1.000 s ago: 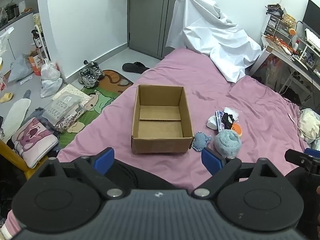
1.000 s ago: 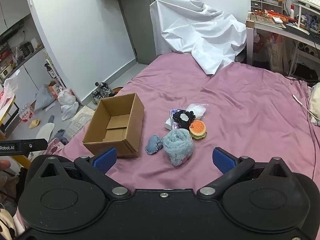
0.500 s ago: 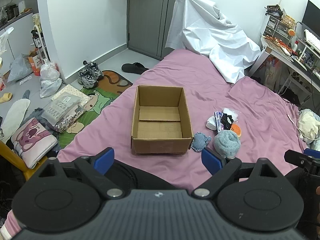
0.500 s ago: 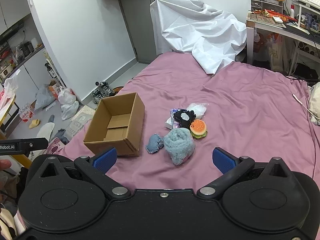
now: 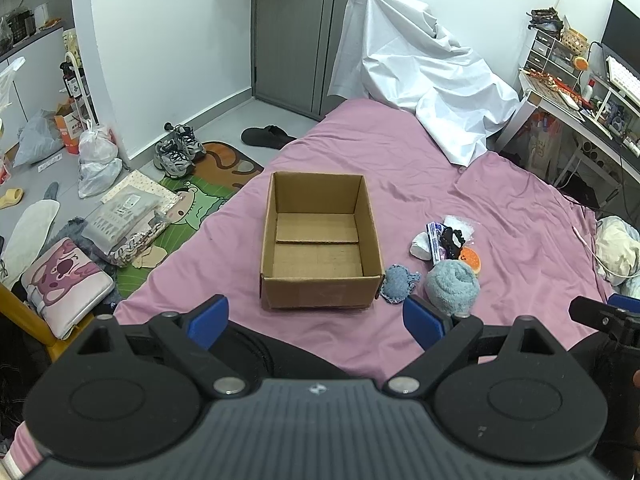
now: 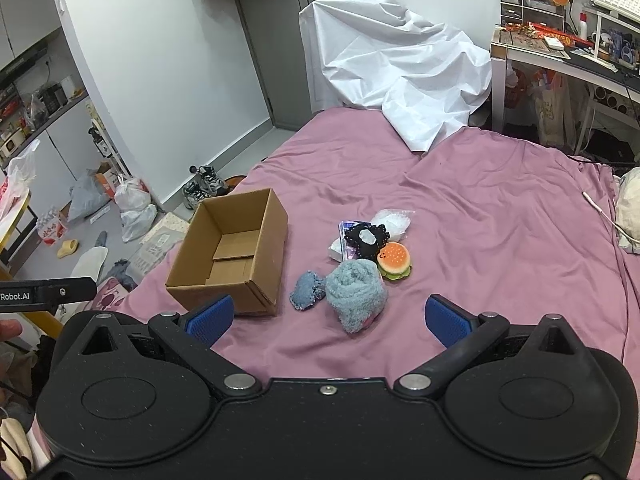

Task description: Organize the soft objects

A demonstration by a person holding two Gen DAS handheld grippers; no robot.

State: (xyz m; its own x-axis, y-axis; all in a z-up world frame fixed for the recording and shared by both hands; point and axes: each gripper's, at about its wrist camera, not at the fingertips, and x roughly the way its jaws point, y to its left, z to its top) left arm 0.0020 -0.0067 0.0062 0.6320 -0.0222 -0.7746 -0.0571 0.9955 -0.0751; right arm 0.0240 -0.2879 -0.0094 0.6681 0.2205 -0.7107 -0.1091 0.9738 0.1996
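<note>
Pink bedsheet fills most of both views; crumpled white sheet heaped at its far end, about 1 o'clock from the box in the left wrist view. Open cardboard box sits upright on the bedsheet, nothing inside but its bottom flaps; in the right wrist view it lies at 9 o'clock of the soft pile. Pile is just right of the box: rolled blue-grey fuzzy towel nearest the grippers; small denim plush between towel and box, touching the towel, just beside the box corner; burger toy at 1 o'clock of the towel; black lacy item at 12 o'clock on a small printed packet; clear white-filled bag behind that. Left gripper hovers short of the box's near wall; jaws spread wide, nothing between the blue pads. Right gripper hovers short of the towel; jaws equally wide, holding nothing; towel lies apart from both pads.
</note>
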